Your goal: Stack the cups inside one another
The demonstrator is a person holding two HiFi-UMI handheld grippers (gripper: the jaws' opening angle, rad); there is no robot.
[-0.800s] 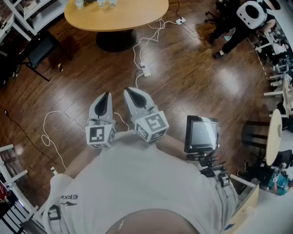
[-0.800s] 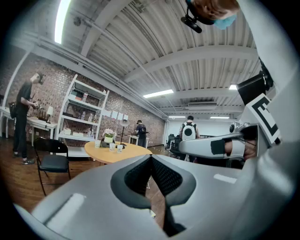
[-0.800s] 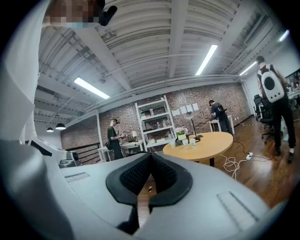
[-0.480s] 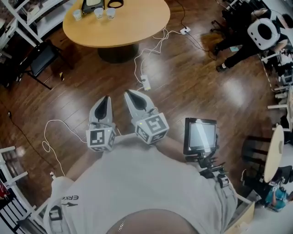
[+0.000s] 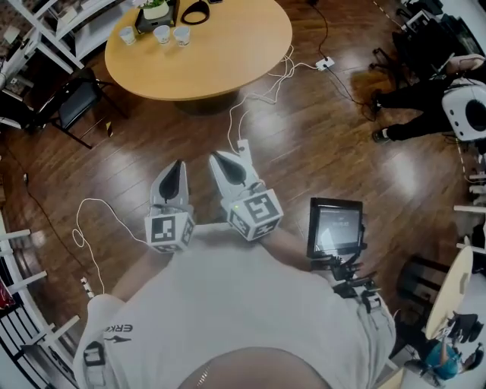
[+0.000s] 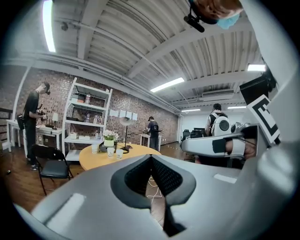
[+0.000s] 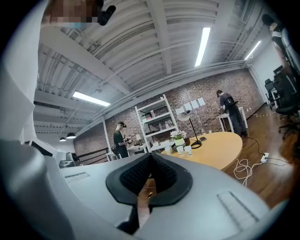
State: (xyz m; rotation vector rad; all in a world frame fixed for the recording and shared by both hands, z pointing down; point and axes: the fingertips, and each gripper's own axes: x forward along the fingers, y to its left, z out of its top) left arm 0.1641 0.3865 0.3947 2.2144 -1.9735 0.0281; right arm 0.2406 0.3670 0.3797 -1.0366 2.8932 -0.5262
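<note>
I hold left gripper [image 5: 175,170] and right gripper [image 5: 227,165] fully closed, empty; cups [image 5: 162,33] sit well ahead, slightly left, on bench [image 5: 228,53]; left probably nearer.

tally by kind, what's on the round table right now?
cups: 3
plant: 1
lamp: 1
Total: 5, counting only what can be made out at this distance.
</note>
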